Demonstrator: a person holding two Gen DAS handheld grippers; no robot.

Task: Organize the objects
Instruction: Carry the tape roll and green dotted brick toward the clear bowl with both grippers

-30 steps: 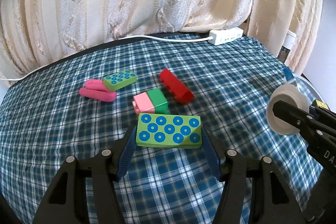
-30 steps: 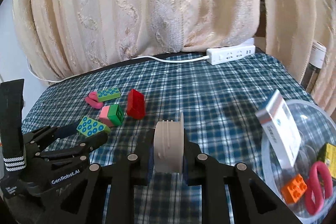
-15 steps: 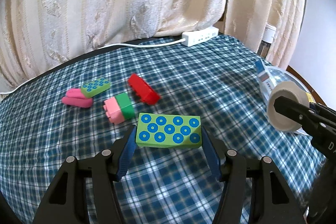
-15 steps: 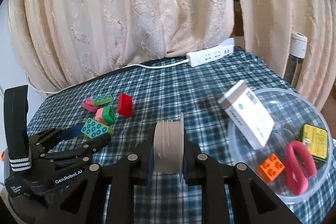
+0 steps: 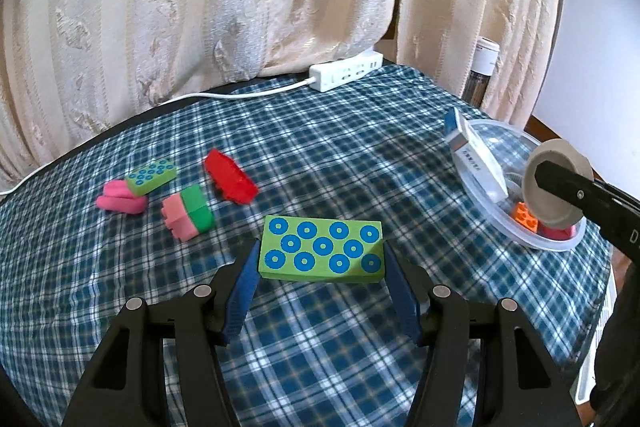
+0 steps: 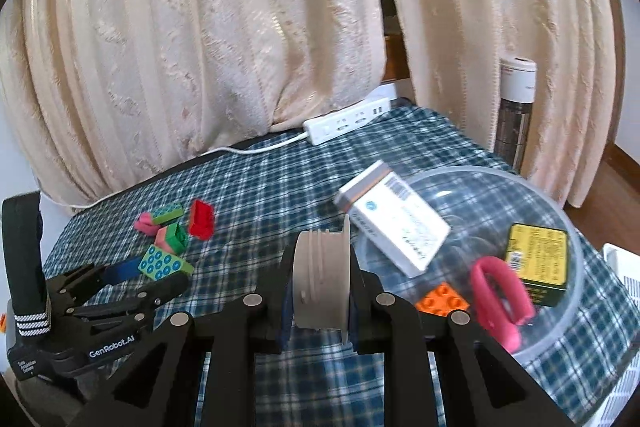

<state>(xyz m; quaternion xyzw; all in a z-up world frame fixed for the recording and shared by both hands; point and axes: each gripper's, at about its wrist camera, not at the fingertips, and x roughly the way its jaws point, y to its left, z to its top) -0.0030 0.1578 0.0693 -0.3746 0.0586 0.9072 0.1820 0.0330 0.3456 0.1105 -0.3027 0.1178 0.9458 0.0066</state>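
as both hands carried on, the clear bowl drew nearer

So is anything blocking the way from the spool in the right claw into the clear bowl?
Partly. The white box leans over the near rim of the clear bowl, right beside the spool. Past it the bowl's opening is uncovered, above the orange brick.

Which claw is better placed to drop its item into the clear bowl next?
Right. The right claw, shut on the beige spool, sits beside the clear bowl. The left claw, holding the green block, is farther off over the cloth.
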